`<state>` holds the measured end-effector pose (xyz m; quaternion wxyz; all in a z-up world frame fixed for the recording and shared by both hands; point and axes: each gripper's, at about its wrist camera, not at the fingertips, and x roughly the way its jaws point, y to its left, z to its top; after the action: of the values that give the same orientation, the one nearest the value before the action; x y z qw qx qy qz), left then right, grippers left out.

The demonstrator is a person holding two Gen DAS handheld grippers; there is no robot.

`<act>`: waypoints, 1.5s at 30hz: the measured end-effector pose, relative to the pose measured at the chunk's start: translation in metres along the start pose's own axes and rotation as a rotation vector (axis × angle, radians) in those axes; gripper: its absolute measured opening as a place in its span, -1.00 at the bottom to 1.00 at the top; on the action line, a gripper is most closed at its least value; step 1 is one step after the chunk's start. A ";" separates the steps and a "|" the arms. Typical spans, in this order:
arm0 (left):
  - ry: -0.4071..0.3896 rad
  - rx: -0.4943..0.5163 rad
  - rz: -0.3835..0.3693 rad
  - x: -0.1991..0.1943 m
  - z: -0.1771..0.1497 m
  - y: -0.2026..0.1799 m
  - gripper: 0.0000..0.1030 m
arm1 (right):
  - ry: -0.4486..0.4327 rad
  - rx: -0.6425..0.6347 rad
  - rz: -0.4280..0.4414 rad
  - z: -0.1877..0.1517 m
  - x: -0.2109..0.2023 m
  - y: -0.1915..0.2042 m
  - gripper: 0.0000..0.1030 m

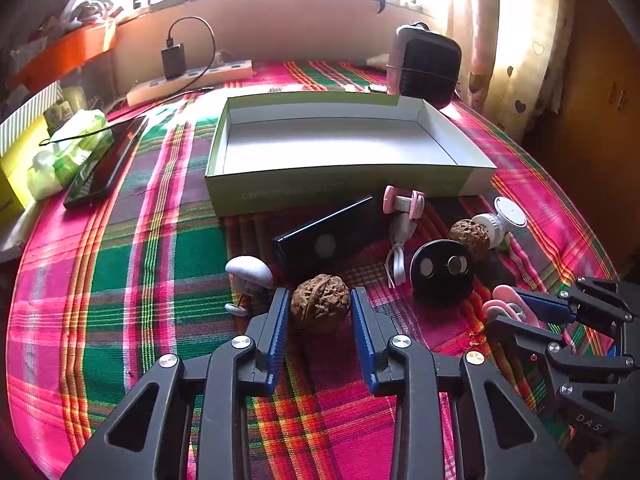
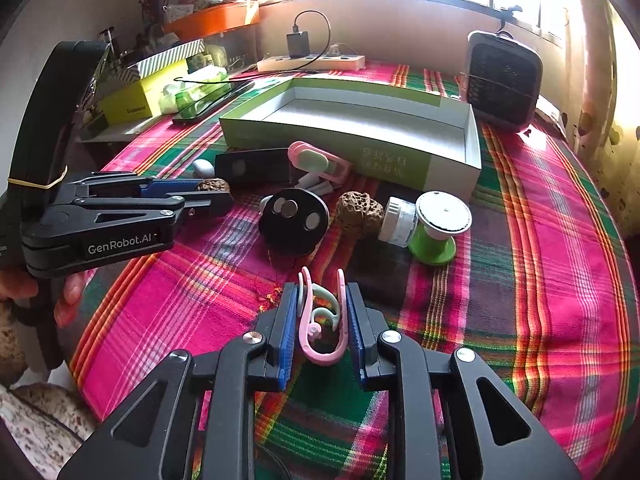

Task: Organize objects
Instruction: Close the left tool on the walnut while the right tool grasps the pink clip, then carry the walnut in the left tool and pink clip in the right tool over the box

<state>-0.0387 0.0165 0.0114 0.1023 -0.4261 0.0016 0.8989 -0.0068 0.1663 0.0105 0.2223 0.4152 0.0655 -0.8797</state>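
We've got a wrinkly brown walnut (image 1: 319, 303) sitting on the plaid cloth, a pink and mint clip (image 2: 322, 320) lying nearby, and the shallow green box (image 1: 340, 190) behind them, open and empty.

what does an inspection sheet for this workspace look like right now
surface: plaid cloth covers the table, lit from the window.
job's things: open box empty; in front of it two walnuts, black case, black disc, green spool, pink clip, white egg shape.
clutter: heater, phone, tissue pack, yellow box.
grippers: left hand-held gripper straddles the near walnut, pads not seen pressing; right hand-held gripper shut on pink hooks.
cables: power strip with charger lead; white cord among the items.
surroundings: curtain, orange tray.
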 end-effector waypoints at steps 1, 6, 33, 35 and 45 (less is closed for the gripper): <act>-0.001 0.001 -0.002 -0.001 0.000 0.000 -0.44 | -0.002 0.003 0.000 0.000 -0.001 0.000 -0.53; -0.020 0.013 -0.004 -0.007 0.000 -0.001 -0.44 | -0.008 0.014 -0.017 0.002 -0.003 -0.001 -0.53; -0.067 0.013 -0.040 -0.006 0.056 0.010 -0.44 | -0.080 0.070 -0.056 0.068 -0.006 -0.011 -0.53; -0.075 0.013 -0.029 -0.003 0.064 0.012 -0.44 | -0.079 0.076 -0.047 0.076 -0.002 -0.012 -0.53; -0.066 0.019 -0.028 0.021 0.098 0.022 -0.44 | -0.070 0.100 -0.079 0.121 0.026 -0.022 -0.53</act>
<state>-0.1303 0.0072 0.0560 0.1188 -0.3954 0.0007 0.9108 -0.1158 0.1406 0.0679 0.1683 0.3919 0.0300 -0.9040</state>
